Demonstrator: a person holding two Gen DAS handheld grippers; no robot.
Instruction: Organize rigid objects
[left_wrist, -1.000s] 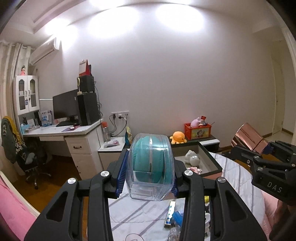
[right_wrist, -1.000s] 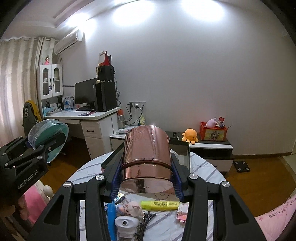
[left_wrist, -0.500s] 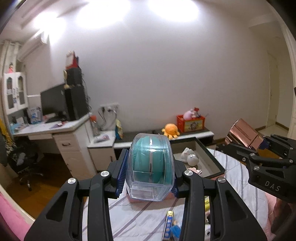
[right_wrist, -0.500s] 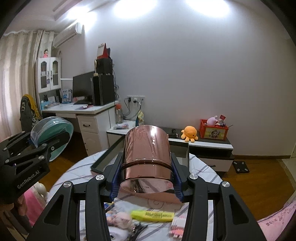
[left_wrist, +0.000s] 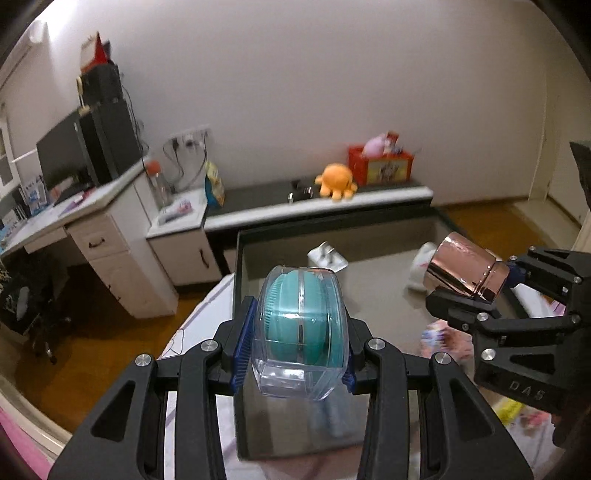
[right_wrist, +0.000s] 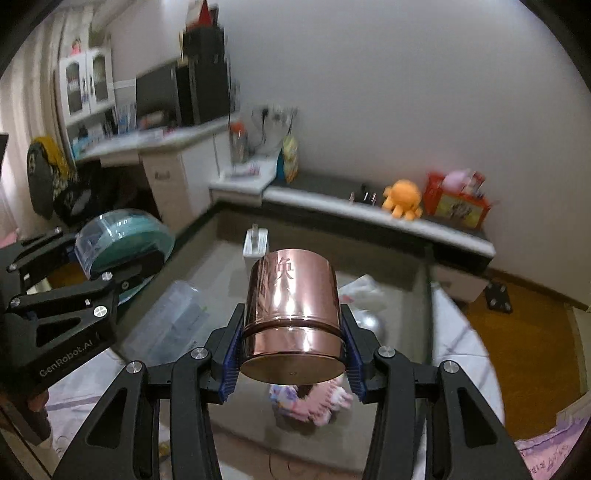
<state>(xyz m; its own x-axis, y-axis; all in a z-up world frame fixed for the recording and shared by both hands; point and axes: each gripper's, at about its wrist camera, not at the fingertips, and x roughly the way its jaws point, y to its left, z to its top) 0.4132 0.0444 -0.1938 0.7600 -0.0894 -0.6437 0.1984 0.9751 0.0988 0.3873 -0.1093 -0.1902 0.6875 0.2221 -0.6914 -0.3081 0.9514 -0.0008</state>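
Two grippers hung loaded above the dark tray (left_wrist: 424, 225): the left gripper (left_wrist: 300, 341) clenched a clear case (left_wrist: 301, 332), the right gripper (right_wrist: 291, 339) a copper tin (right_wrist: 291, 310), near the tray's front edge. Both looked rigid, light and slick; squeezing the flat sides seemed safest.

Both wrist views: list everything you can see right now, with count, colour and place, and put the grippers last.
Clear case: one, transparent with teal disc inside, in left gripper.
Copper tin: one, shiny copper, in right gripper.
Tray: one, dark rim, grey floor, below both grippers.
White block: one, far end of tray.
Clear box: one, left part of tray.
Orange plush: one, on low cabinet.
Red box: one, beside the plush.
Monitor: one, black, on desk.
Left gripper: black, closed on the case.
Right gripper: black, closed on the tin.
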